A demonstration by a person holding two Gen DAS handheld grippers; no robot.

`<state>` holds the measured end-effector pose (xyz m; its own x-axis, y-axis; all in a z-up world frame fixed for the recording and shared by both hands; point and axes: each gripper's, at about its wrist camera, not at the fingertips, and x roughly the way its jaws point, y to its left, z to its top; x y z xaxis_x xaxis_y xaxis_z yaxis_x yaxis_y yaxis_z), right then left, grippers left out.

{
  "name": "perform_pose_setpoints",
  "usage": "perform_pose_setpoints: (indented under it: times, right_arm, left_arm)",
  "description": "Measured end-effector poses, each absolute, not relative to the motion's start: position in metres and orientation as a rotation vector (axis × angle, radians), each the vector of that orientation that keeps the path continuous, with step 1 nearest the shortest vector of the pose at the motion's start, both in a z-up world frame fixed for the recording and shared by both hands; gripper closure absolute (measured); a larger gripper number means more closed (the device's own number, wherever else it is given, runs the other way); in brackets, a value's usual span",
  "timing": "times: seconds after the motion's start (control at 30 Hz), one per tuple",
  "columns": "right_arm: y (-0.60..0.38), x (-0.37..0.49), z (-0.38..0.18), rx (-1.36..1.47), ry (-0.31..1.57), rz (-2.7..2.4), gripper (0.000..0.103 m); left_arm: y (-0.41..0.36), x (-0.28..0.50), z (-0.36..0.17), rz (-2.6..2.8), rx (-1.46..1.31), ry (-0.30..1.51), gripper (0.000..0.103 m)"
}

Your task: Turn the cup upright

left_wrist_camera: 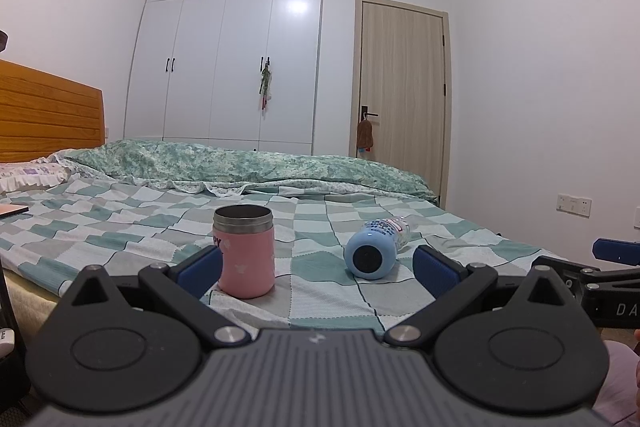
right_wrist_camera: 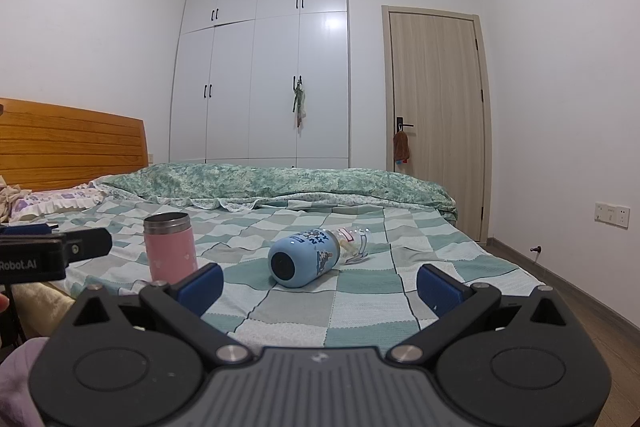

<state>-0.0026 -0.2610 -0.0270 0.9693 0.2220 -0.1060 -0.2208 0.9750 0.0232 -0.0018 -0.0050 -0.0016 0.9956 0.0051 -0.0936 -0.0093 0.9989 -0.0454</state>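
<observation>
A pink cup with a steel rim stands upright on the checked bedspread; it also shows in the right wrist view. A light blue cup lies on its side, its dark base toward me, its clear top pointing away; it also shows in the right wrist view. My left gripper is open and empty, low at the bed's near edge, its left pad beside the pink cup. My right gripper is open and empty, just short of the blue cup.
The bed has a rolled green quilt at the far side and a wooden headboard at left. A white wardrobe and a door stand behind. The other gripper shows at the right edge.
</observation>
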Motion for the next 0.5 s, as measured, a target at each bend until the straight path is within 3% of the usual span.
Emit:
perform_pose_setpoints:
  times: [0.5]
  right_arm:
    - [-0.2591,-0.0035,-0.0209,0.012,0.109,0.223,0.0]
  left_arm:
    - [-0.005,0.0025,0.0007,0.002,-0.04,0.099,0.0]
